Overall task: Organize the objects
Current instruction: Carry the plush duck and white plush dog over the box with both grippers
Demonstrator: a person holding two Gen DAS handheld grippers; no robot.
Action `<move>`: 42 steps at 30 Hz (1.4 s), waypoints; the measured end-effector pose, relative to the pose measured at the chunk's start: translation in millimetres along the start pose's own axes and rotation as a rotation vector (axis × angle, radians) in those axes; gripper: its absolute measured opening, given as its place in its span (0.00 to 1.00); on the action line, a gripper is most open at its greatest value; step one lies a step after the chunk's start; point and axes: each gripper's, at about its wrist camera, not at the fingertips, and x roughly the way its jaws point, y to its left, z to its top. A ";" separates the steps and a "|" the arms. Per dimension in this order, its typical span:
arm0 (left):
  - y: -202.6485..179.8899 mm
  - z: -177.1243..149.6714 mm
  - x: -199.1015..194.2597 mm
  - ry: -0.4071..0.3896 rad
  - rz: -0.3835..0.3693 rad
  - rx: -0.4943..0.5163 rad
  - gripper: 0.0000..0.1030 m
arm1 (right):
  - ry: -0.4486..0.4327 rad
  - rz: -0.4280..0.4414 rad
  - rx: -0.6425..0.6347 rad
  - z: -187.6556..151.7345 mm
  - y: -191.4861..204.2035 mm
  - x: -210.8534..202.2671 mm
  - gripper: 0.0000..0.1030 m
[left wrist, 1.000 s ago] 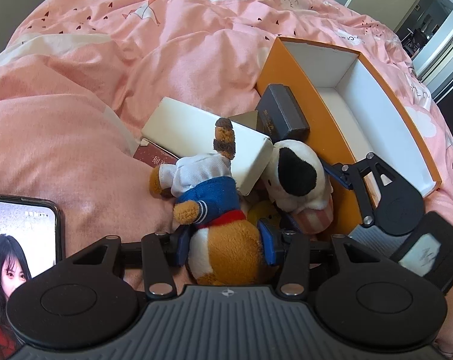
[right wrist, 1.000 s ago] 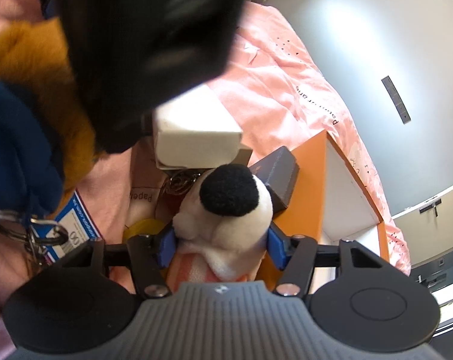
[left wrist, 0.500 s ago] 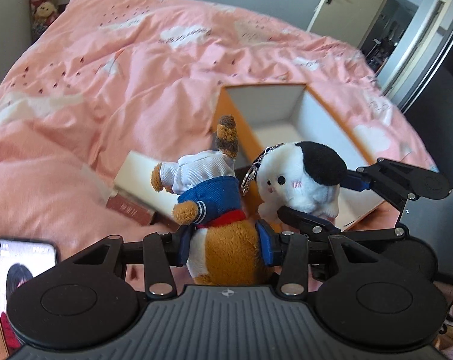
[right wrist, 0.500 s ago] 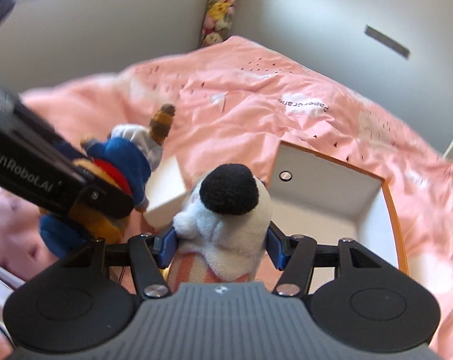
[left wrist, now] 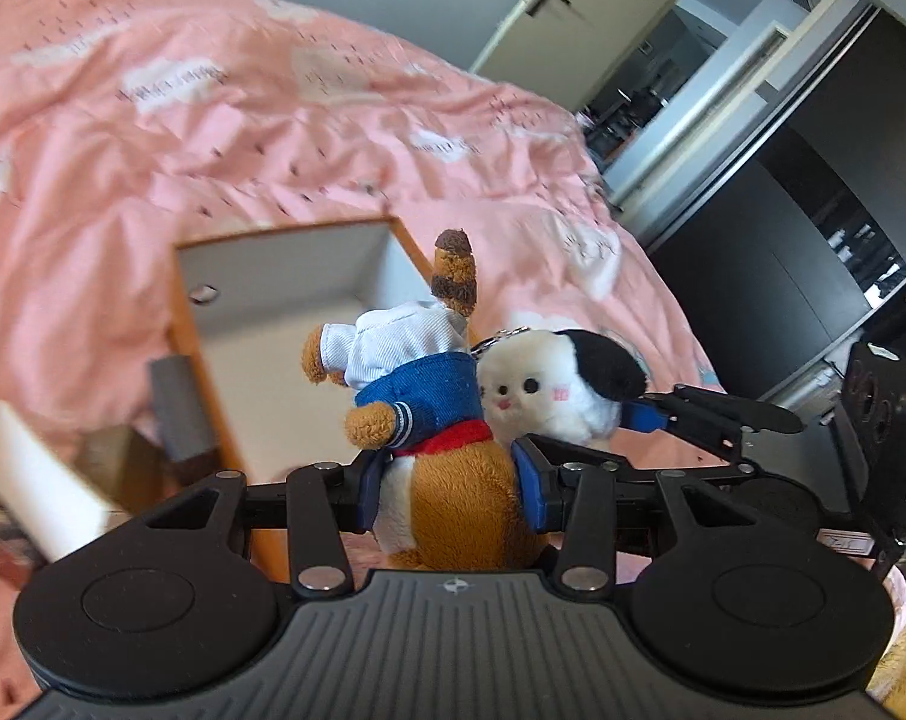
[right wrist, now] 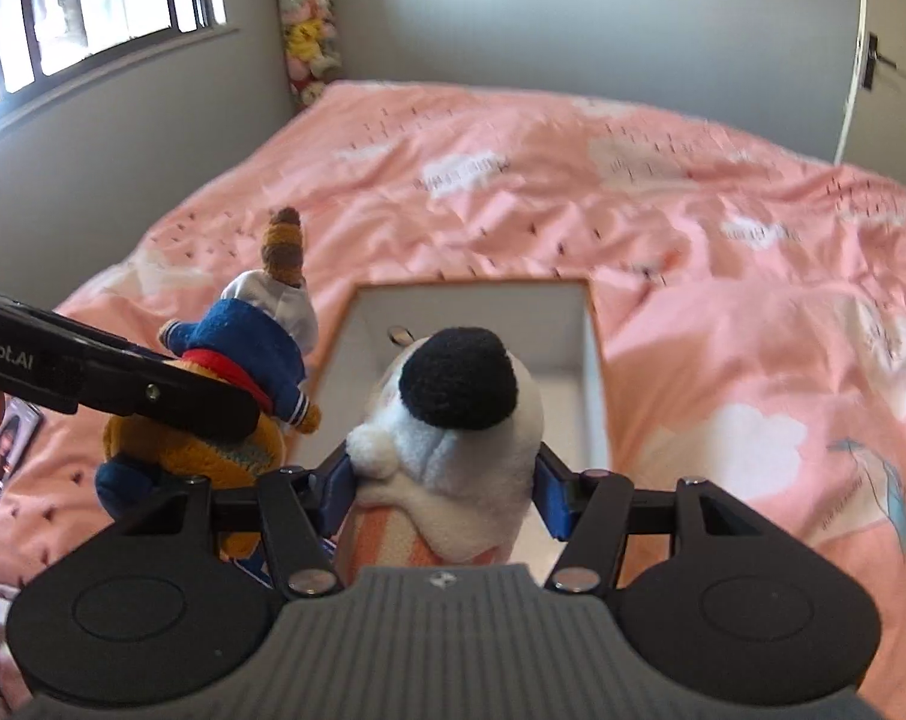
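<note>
Tilted downward above the orange box [right wrist: 597, 360], my left gripper [left wrist: 453, 483] clamps the brown plush [left wrist: 453, 504], my right gripper [right wrist: 447, 489] the white plush [right wrist: 453, 456], their lower bodies hidden.

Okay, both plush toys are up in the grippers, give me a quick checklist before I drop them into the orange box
1. Left gripper clamped on brown plush: ok.
2. Right gripper clamped on white plush: ok.
3. Orange box open, visible floor bare: ok.
4. Both plush toys lifted off the pink bedding: ok.
5. Toys apart from each other: cannot tell; they look pressed together in the left wrist view.
6. Keychain ring free of snags: cannot tell.
</note>
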 end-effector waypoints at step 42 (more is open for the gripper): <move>32.7 -18.9 142.0 0.260 0.024 -0.041 0.51 | 0.266 -0.049 -0.040 -9.5 -44.3 62.0 0.64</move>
